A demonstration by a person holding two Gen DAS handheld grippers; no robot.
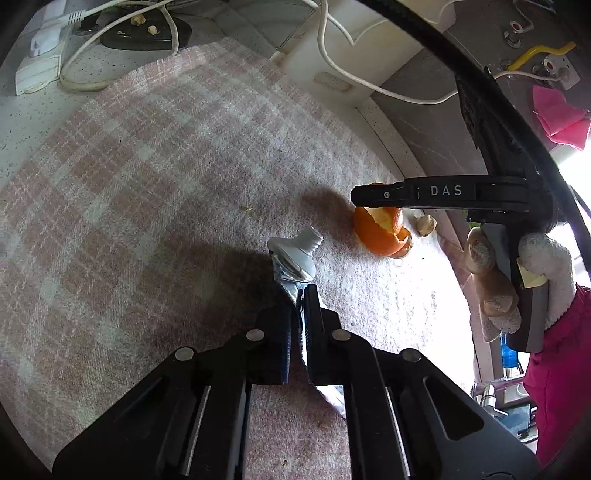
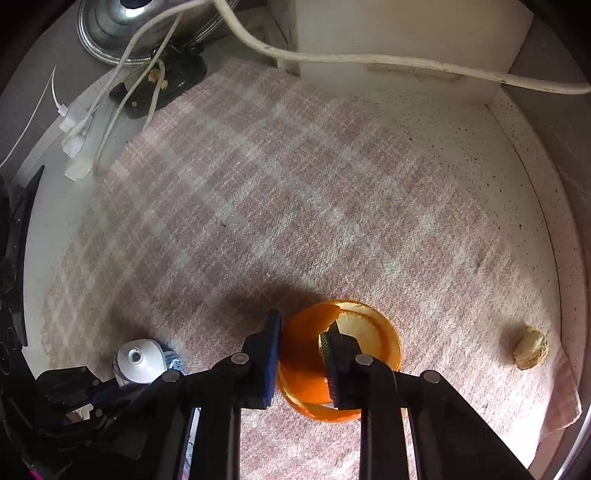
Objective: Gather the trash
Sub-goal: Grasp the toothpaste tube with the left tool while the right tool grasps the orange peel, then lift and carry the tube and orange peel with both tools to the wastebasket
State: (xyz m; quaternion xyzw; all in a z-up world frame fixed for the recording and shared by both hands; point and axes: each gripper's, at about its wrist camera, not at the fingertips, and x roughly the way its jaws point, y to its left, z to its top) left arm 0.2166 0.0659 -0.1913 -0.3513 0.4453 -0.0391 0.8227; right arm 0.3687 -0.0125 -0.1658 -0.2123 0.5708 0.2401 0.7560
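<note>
A pink and white checked cloth [image 2: 295, 206] is covering most of the speckled white surface [image 2: 480, 147], with a white cable [image 2: 369, 59] trailing across the far edge beside a white box [image 2: 388, 33].

The left gripper [image 1: 300, 295] is reaching down onto the near part of the cloth, its jaws pressing together on the flattened body of a squeezed toothpaste tube [image 1: 293, 258]. The tube's open white nozzle is pointing away from the jaws, toward the orange peel [image 1: 382, 230].

The right gripper [image 2: 301, 354] is pointing steeply down at that peel [image 2: 332, 354], which is sitting on the cloth just beside the tube [image 2: 142, 360]. Its jaws are clamping a wall of the curled peel: one pad is pressing on the outer skin, the other is sitting inside the cup against the pale pith. In the left wrist view a gloved hand [image 1: 532, 280] is gripping this tool's handle.

A small tan nutshell [image 2: 530, 348] is lying on the cloth near the right edge, apart from the peel.
</note>
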